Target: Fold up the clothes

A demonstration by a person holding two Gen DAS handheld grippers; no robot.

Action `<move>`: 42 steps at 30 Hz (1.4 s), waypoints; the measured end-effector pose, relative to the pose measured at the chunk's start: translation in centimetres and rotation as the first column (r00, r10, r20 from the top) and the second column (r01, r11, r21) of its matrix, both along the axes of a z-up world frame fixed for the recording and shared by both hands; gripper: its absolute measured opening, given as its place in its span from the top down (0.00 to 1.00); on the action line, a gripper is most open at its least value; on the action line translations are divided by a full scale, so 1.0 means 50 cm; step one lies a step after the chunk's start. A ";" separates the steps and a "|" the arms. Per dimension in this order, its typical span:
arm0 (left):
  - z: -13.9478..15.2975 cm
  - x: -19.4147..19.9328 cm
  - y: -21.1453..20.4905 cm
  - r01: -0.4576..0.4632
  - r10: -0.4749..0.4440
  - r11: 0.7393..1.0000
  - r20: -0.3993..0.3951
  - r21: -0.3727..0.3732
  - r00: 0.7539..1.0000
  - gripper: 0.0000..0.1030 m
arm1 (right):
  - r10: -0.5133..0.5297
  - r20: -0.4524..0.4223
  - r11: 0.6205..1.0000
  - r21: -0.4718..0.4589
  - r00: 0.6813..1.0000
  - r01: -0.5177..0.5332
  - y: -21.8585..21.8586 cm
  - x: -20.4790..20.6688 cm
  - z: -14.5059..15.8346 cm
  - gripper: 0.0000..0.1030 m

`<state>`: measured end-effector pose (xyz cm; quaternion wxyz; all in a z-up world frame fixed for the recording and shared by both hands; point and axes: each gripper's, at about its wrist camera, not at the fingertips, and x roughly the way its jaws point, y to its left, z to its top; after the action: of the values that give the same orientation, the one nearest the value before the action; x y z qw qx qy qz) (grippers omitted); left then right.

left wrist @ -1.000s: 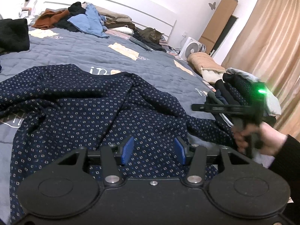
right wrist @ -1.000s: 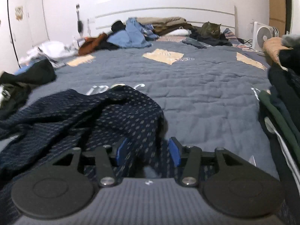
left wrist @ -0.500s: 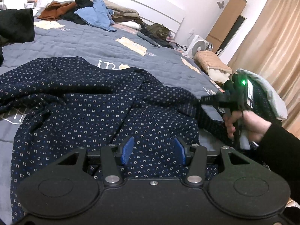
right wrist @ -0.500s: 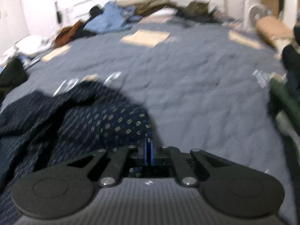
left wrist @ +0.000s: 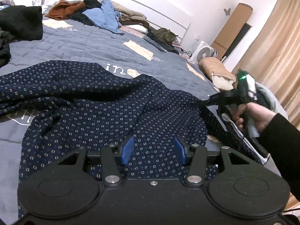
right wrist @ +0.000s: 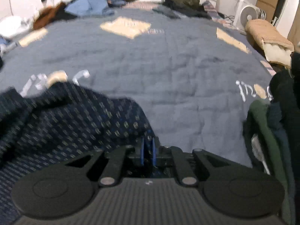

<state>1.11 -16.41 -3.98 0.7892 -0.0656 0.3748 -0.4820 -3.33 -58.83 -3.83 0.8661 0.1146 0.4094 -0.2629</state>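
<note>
Pinching a fold of the navy dotted garment (right wrist: 61,123) between nearly closed blue pads, the right gripper (right wrist: 147,151), gripped by a hand (left wrist: 251,116) in a black sleeve. Hovering over the same cloth with jaws spread wide and nothing between them, the left gripper (left wrist: 153,151). Rumpled across the near end of the grey quilted bed (right wrist: 168,71), that garment. Piled at the right edge, dark folded clothes (right wrist: 277,123). Heaped along the white headboard, more clothes (left wrist: 101,16) and a cat (left wrist: 166,35). Beyond the bed's right side, a white fan (left wrist: 204,53) and tan curtains (left wrist: 277,43).
</note>
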 end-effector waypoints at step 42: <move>-0.094 0.540 -0.292 0.244 -0.362 0.859 0.197 0.449 0.911 0.96 | 0.428 -0.024 0.898 0.120 0.903 -0.423 0.026 0.351 -0.094 0.95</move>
<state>28.12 -30.99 -8.69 0.7426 0.2313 0.3609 -0.5146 14.21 -57.54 -8.52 0.8844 0.0643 0.4599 -0.0468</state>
